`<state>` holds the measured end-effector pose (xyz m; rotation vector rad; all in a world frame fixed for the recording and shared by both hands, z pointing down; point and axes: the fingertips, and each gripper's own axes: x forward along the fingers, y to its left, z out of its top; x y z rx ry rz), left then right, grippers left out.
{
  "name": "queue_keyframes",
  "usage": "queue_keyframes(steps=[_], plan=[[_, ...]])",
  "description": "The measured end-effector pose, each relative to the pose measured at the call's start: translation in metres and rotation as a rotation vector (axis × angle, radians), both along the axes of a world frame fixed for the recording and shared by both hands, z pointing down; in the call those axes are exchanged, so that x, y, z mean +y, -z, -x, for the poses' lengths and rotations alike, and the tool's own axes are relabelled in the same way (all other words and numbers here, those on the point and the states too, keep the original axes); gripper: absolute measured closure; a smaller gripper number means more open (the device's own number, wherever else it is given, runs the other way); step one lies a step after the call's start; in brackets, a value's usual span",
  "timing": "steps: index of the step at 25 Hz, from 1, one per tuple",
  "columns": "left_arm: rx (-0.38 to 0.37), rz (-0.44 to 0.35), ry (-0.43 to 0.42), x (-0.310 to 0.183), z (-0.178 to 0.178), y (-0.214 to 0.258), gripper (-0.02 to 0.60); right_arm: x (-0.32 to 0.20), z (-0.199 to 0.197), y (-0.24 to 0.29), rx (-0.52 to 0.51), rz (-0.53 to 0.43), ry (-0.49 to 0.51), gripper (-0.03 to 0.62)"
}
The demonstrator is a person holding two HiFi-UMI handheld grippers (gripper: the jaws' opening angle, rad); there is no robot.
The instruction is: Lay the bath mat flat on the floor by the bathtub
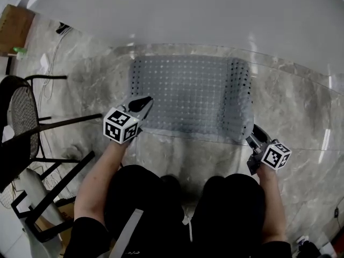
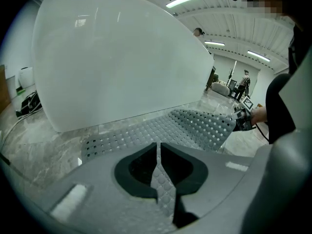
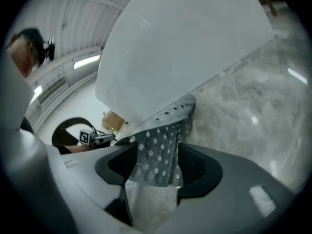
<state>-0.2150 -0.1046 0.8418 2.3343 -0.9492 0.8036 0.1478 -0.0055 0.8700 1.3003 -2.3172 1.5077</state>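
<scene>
The grey perforated bath mat lies on the marble floor along the white bathtub. Its right end curls up off the floor. My left gripper is at the mat's near left corner, and in the left gripper view the jaws are shut on a thin edge of the mat. My right gripper is at the near right corner. In the right gripper view its jaws stand wide apart, with the mat corner hanging loose between them and gaps on both sides.
A black chair stands at the left, with a cardboard box and cables beyond it. The person's knees in black are just behind the mat's near edge. The marble floor runs on to the right.
</scene>
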Motion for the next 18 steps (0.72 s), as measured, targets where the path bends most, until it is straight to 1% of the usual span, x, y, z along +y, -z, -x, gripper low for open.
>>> queue_keyframes(steps=[2, 4, 6, 7, 8, 10, 13, 14, 16, 18], plan=[[0.008, -0.009, -0.01, -0.006, -0.007, 0.005, 0.549, 0.012, -0.005, -0.009, -0.19, 0.075, -0.089, 0.333], [0.009, -0.013, -0.024, -0.008, -0.013, 0.008, 0.549, 0.014, -0.013, -0.012, -0.383, 0.096, -0.185, 0.33], [0.006, -0.011, -0.038, -0.009, -0.017, 0.009, 0.549, 0.006, -0.029, -0.009, -0.571, 0.052, -0.298, 0.331], [0.002, -0.007, -0.045, -0.008, -0.017, 0.008, 0.549, -0.001, -0.037, -0.004, -0.65, 0.014, -0.339, 0.332], [-0.003, -0.002, -0.051, -0.006, -0.017, 0.007, 0.549, -0.008, -0.043, 0.0, -0.708, -0.026, -0.364, 0.333], [-0.015, 0.009, -0.054, -0.003, -0.013, 0.005, 0.549, -0.024, -0.055, 0.006, -0.77, -0.098, -0.382, 0.332], [-0.021, 0.02, -0.047, -0.001, -0.01, 0.003, 0.549, -0.05, -0.071, 0.011, -0.794, -0.156, -0.41, 0.331], [-0.019, 0.022, -0.045, 0.0, -0.01, 0.002, 0.549, -0.057, -0.075, 0.011, -0.789, -0.16, -0.419, 0.318], [-0.013, 0.027, -0.046, 0.002, -0.011, 0.001, 0.549, -0.069, -0.079, 0.008, -0.768, -0.144, -0.417, 0.318], [-0.006, 0.032, -0.05, 0.004, -0.013, -0.001, 0.549, -0.076, -0.073, 0.001, -0.721, -0.113, -0.372, 0.318]])
